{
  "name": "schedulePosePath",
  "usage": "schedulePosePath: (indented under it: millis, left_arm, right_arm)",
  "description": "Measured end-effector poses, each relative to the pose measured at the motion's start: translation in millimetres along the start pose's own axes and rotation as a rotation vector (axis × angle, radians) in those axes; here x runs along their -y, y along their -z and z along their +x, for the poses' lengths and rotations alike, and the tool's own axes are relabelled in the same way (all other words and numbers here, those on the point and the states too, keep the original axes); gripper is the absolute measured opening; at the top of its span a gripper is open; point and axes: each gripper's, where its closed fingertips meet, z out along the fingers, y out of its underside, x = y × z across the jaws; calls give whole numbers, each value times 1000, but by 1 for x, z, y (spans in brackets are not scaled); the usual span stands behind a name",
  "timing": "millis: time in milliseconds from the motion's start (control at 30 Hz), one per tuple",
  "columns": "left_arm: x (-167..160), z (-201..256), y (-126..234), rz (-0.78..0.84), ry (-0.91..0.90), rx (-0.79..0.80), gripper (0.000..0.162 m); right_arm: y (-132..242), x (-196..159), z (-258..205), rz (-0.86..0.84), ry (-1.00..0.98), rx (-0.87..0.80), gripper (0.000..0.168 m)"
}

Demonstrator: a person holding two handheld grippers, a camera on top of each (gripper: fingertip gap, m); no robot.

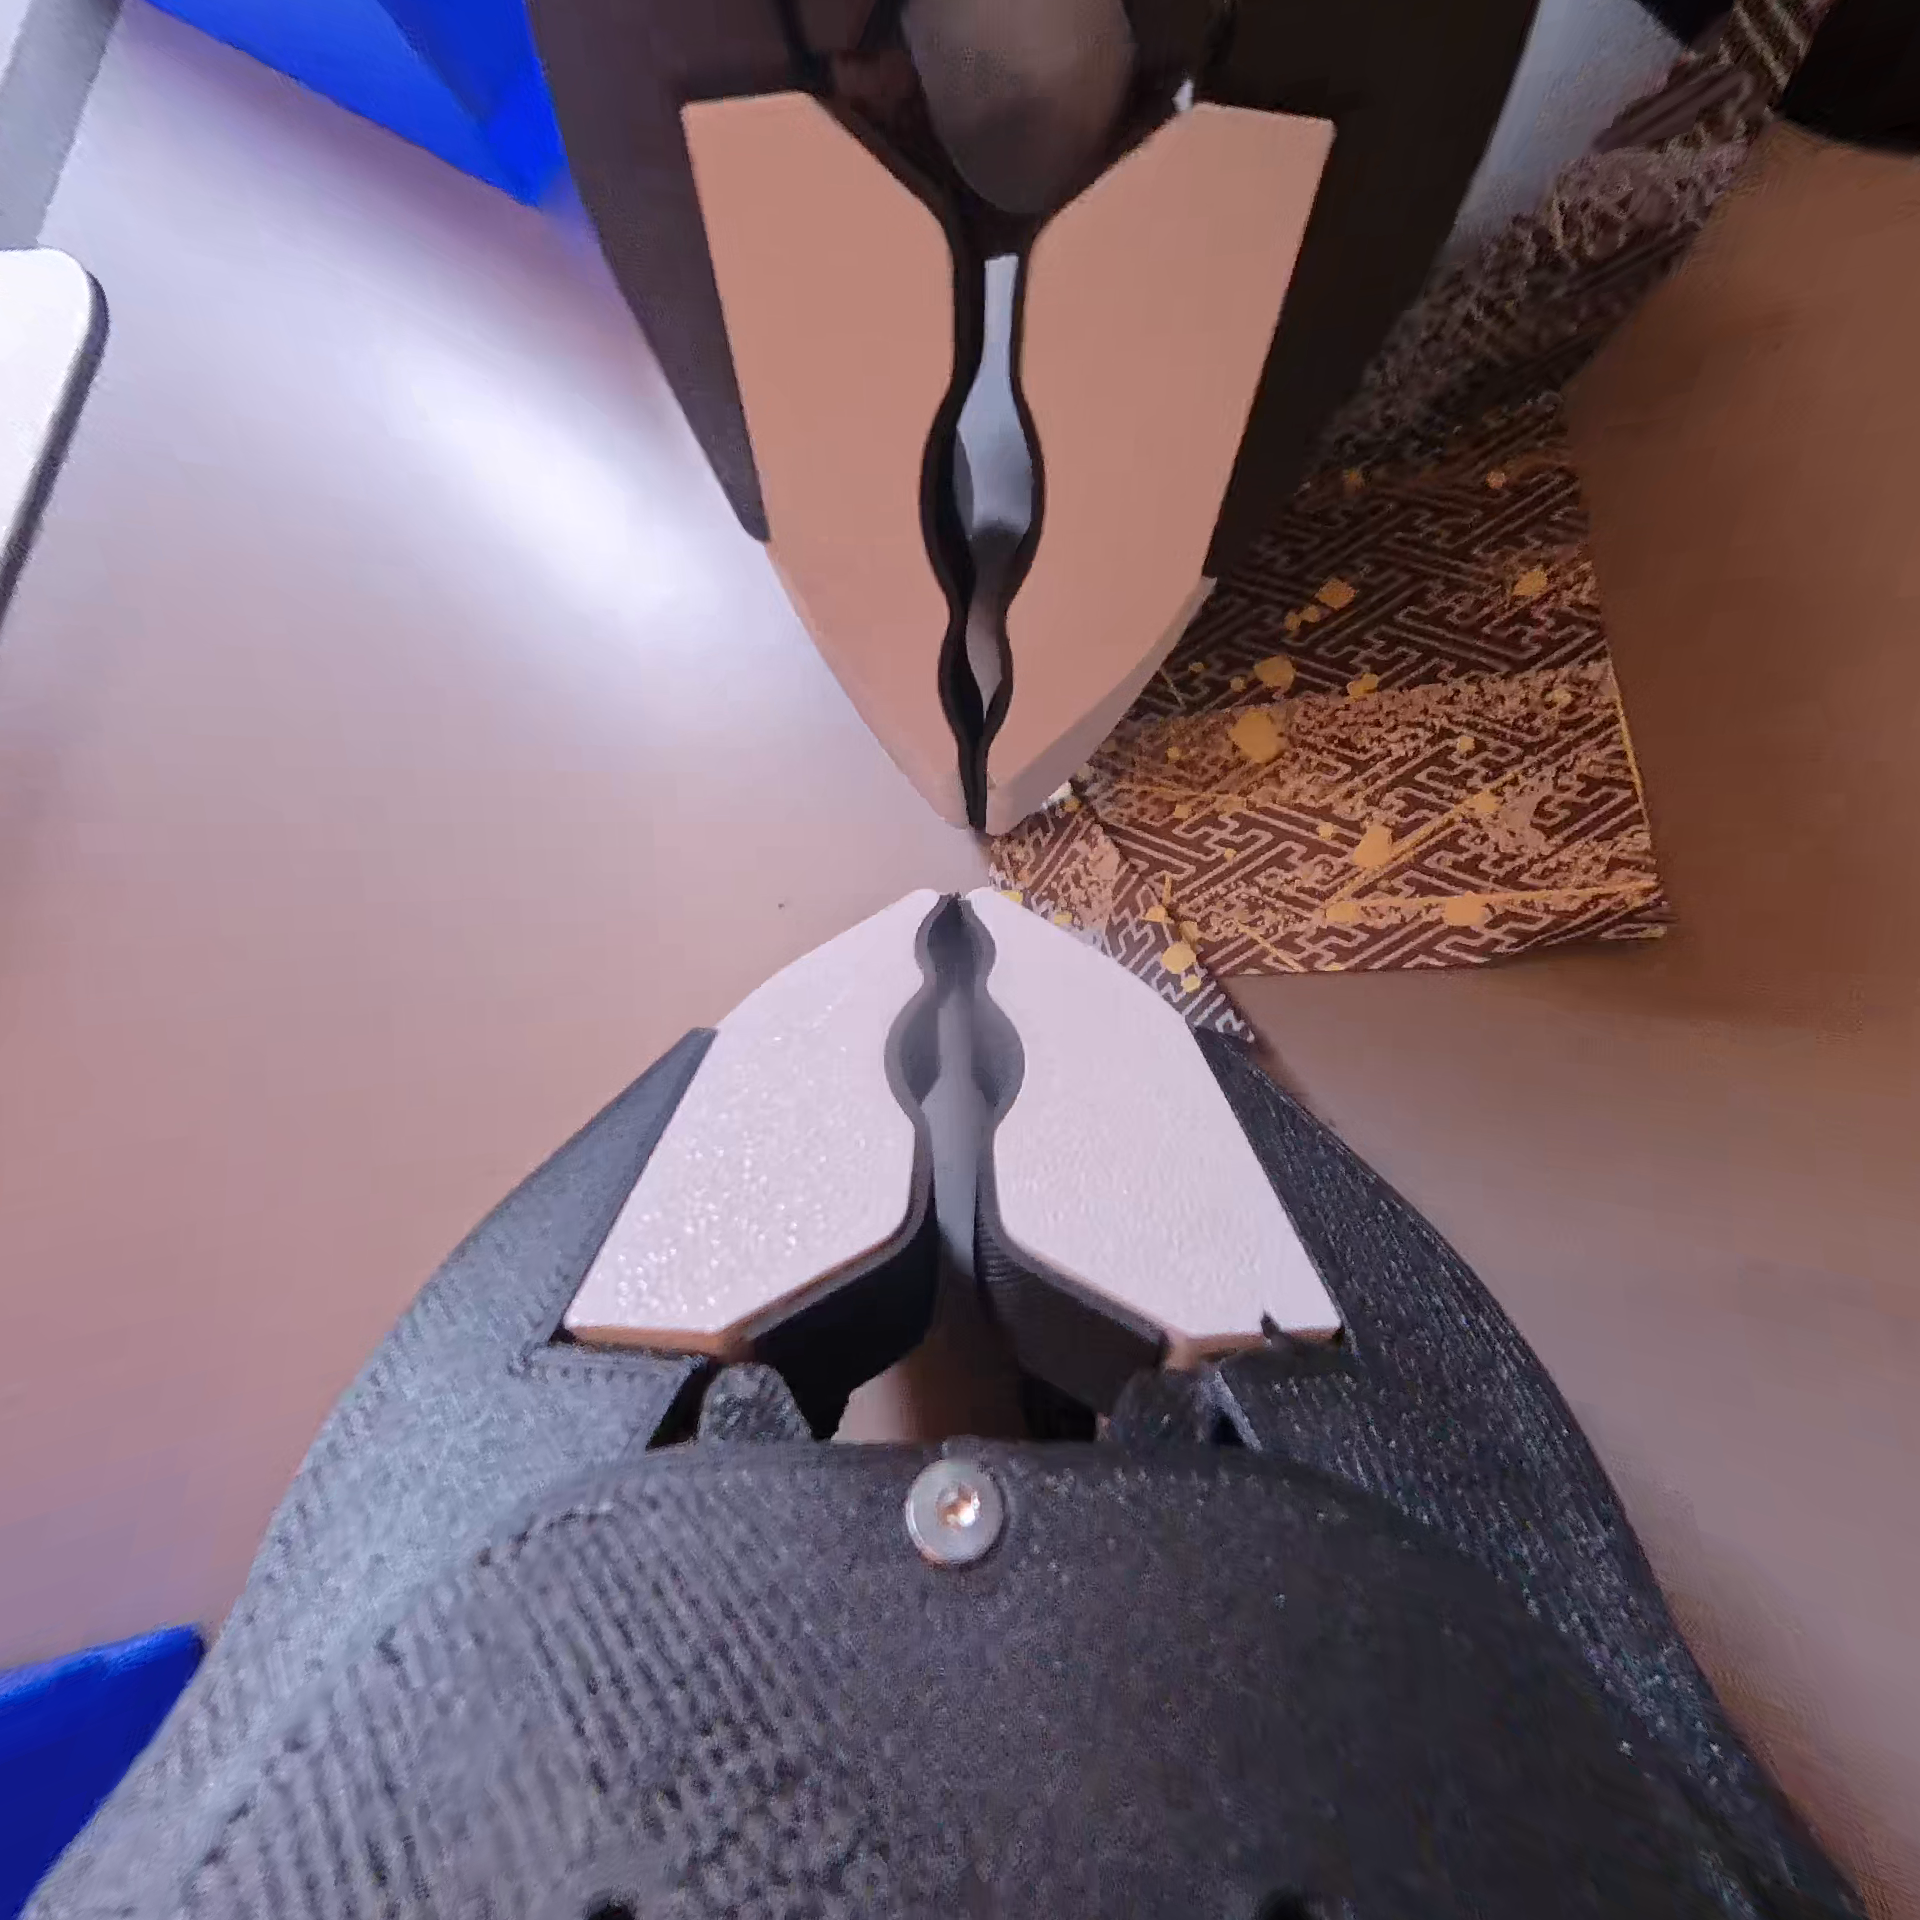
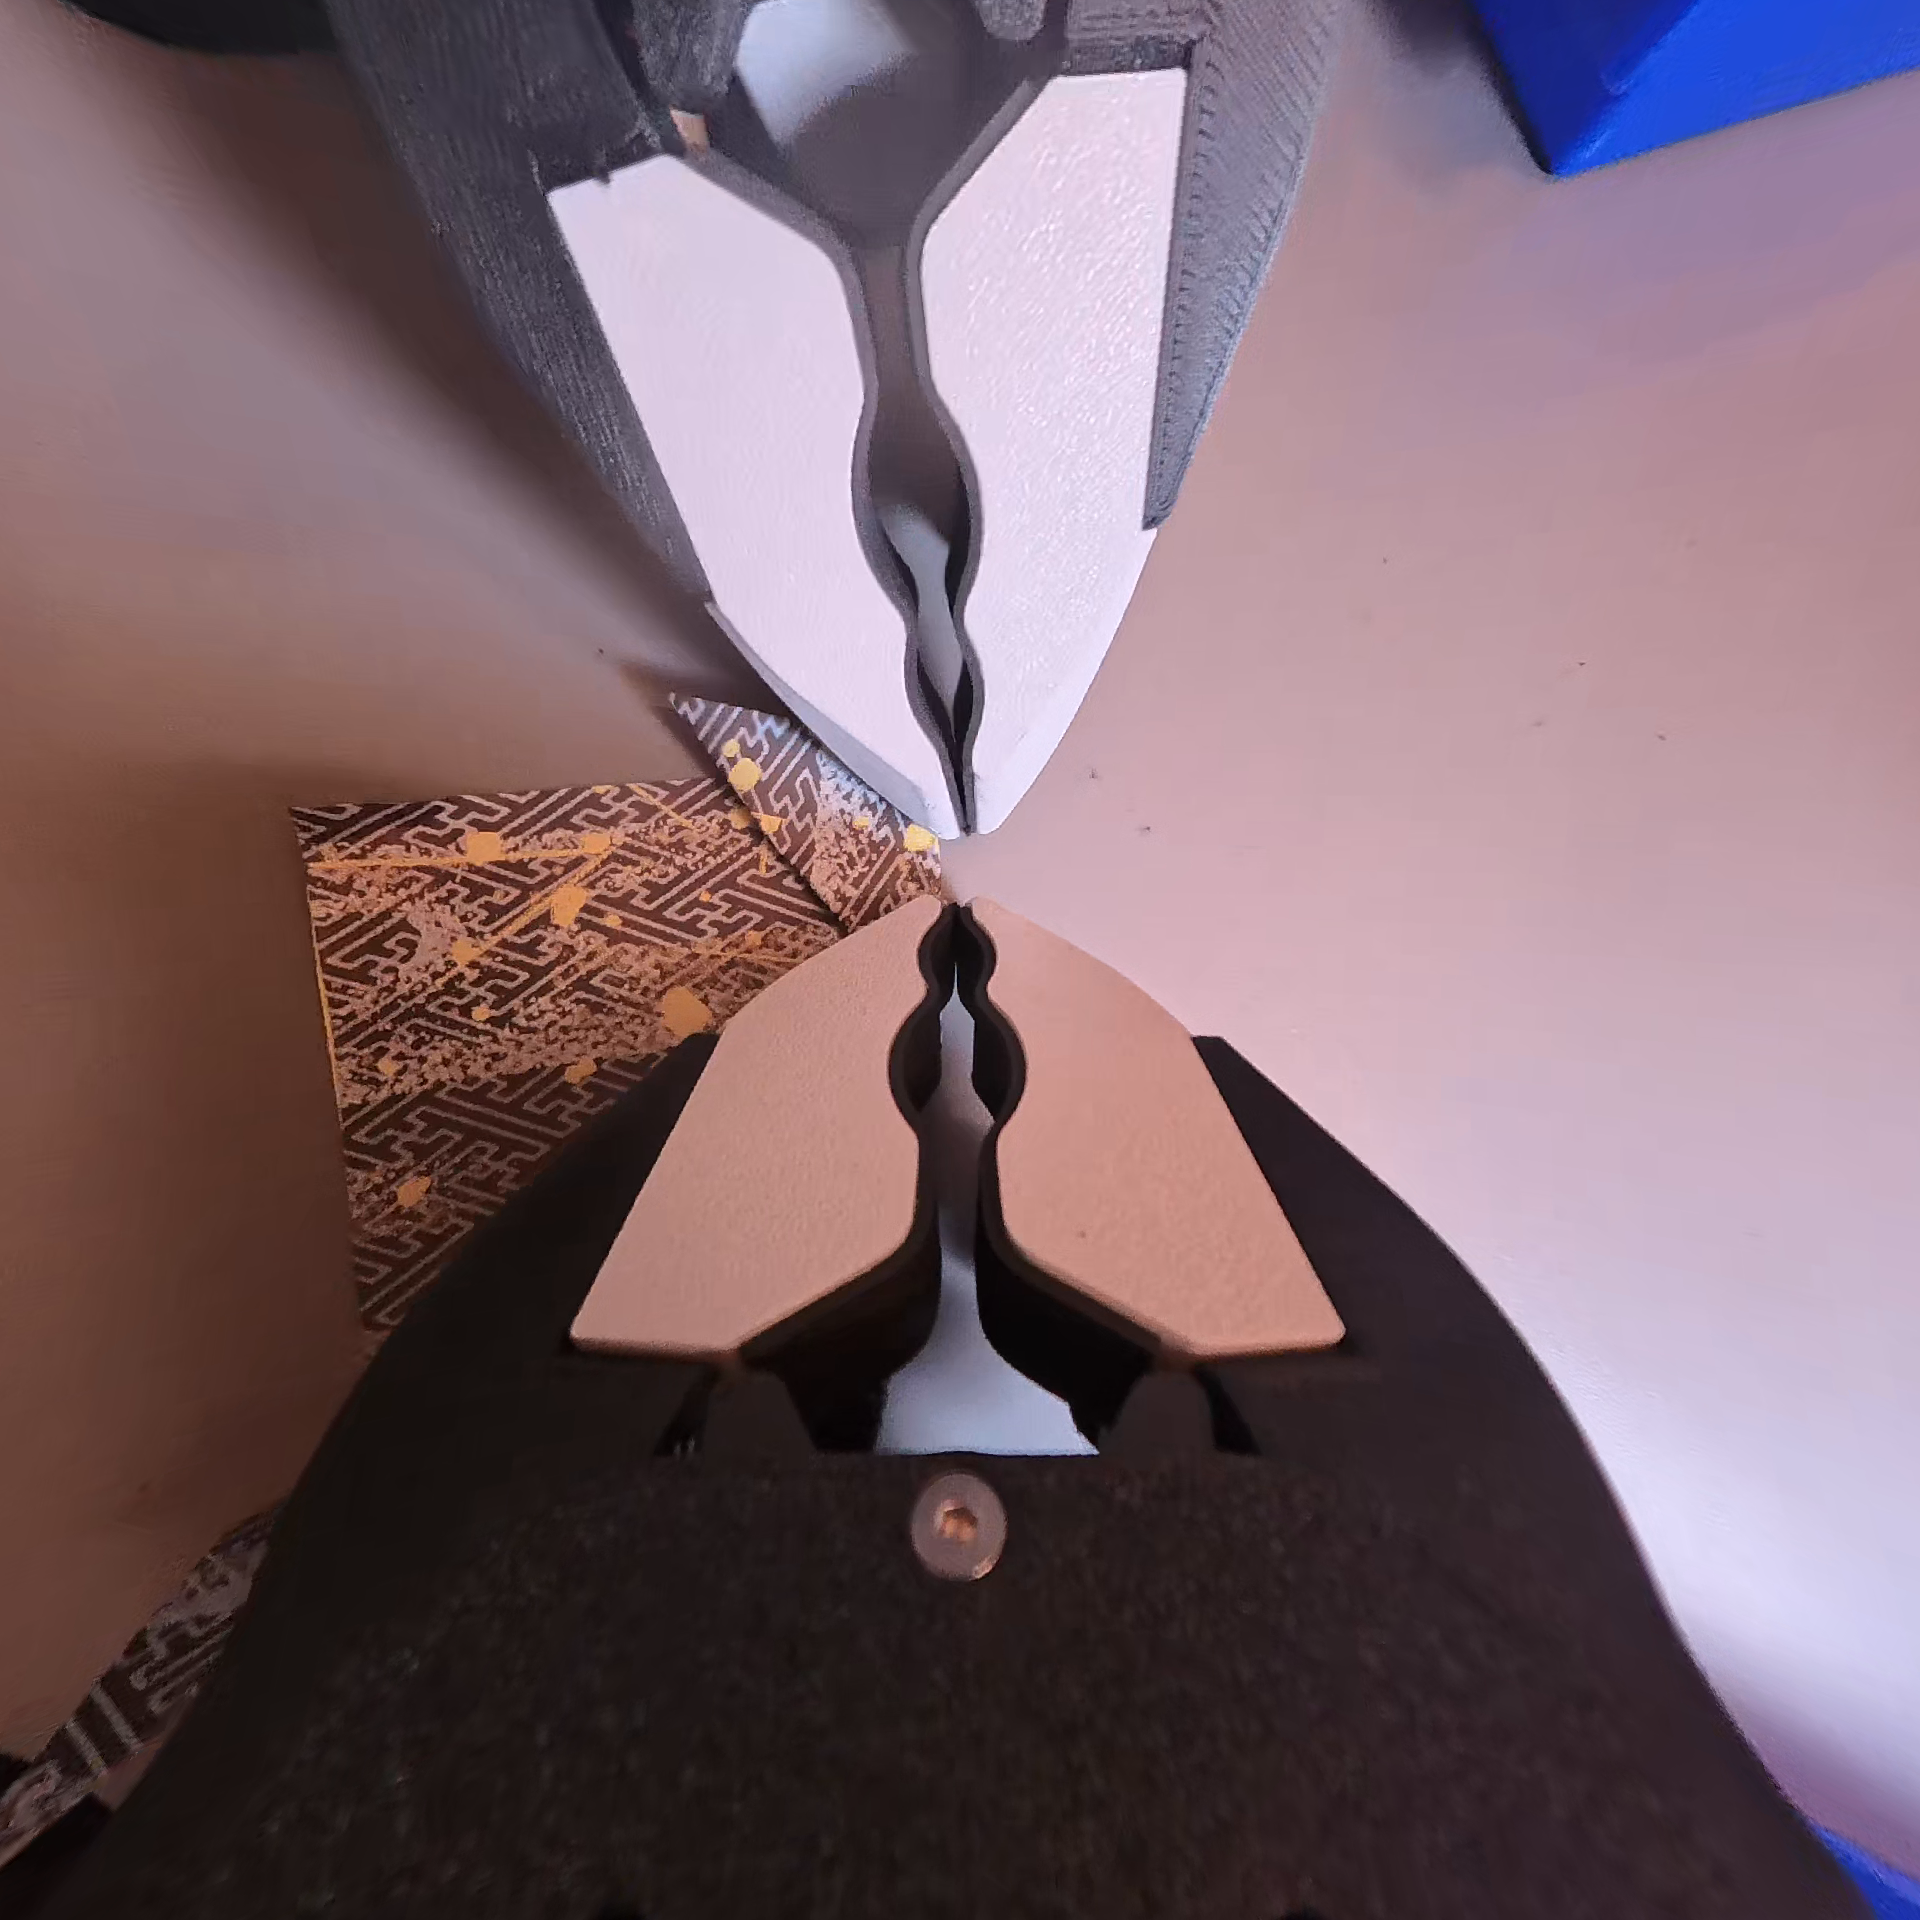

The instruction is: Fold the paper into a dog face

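1. Facing each other tip to tip, your two grippers meet over a pale table with only a small gap between their points.
2. Your left gripper has its jaws pressed together; the pale grey pads touch at the tips, and nothing shows between them.
3. Your right gripper is likewise closed, its pads meeting at the tips, with no paper seen between them.
4. In the left wrist view, the right gripper comes in from the top, pointing down at your own tips. In the right wrist view, the left gripper does the same from above.
5. The paper lies flat on the table, just beside both sets of tips. It is dark brown with a fine maze pattern and gold splashes.
6. From the left wrist view it sits to the right of the tips; from the right wrist view the paper sits to the left.
7. It is already folded: a small triangular flap lies over the corner nearest the tips, and the left gripper's pad overlaps that corner in both views. Whether it touches the paper, you cannot tell.
8. A blue object stands at the table's far edge, well apart from the paper.
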Motion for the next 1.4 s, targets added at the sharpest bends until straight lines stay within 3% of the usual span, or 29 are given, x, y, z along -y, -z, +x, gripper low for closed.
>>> schedulePosePath:
  millis: [267,833,1400]
  left_arm:
    - [-3,1,3,-12,-162,128,0]
    - [-3,1,4,9,-122,120,0]
    - [-4,2,4,-16,-113,143,0]
  right_arm:
    - [0,0,0,12,15,-27,0]
    - [-9,12,-6,-14,-161,180,0]
    - [3,-4,-3,-15,-202,207,0]
